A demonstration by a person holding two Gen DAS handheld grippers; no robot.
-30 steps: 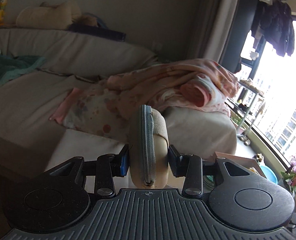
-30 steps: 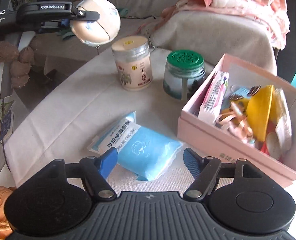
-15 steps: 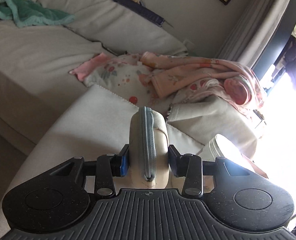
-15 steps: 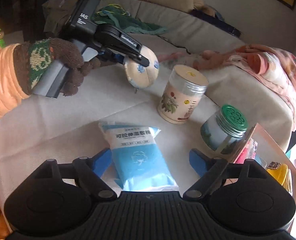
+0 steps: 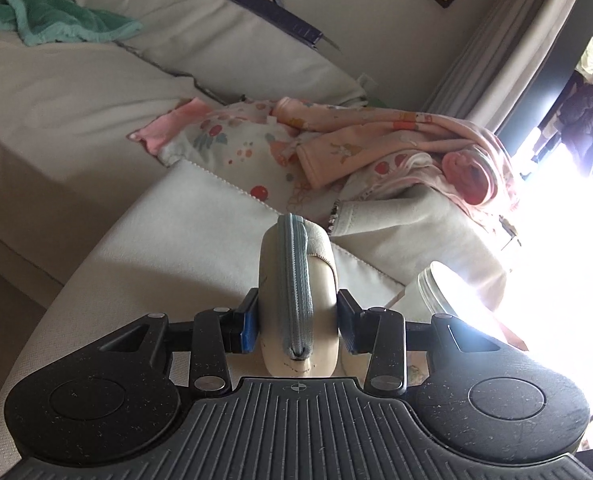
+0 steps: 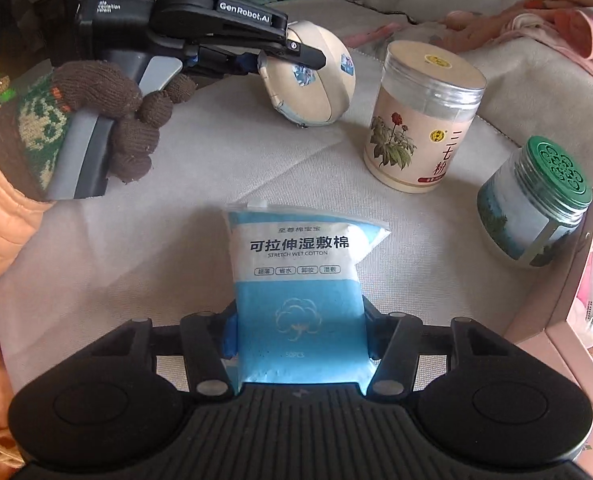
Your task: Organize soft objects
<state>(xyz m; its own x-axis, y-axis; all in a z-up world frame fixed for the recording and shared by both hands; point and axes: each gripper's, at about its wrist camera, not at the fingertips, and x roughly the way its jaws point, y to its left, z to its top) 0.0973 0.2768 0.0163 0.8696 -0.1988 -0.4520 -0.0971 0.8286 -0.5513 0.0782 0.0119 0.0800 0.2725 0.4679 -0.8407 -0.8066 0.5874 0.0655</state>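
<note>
Since a second ago the right gripper [image 6: 298, 336] has advanced, its jaws now closing around the blue cotton packet [image 6: 300, 288] lying lengthwise on the bench [image 6: 176, 200]; the left gripper [image 5: 298, 320] clamps the round pouch [image 5: 298, 296] just above it.

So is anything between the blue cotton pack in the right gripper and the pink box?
Partly. The cotton pack is clamped in the right gripper; the green-lidded jar stands against the pink box wall, slightly off the direct line.
</note>
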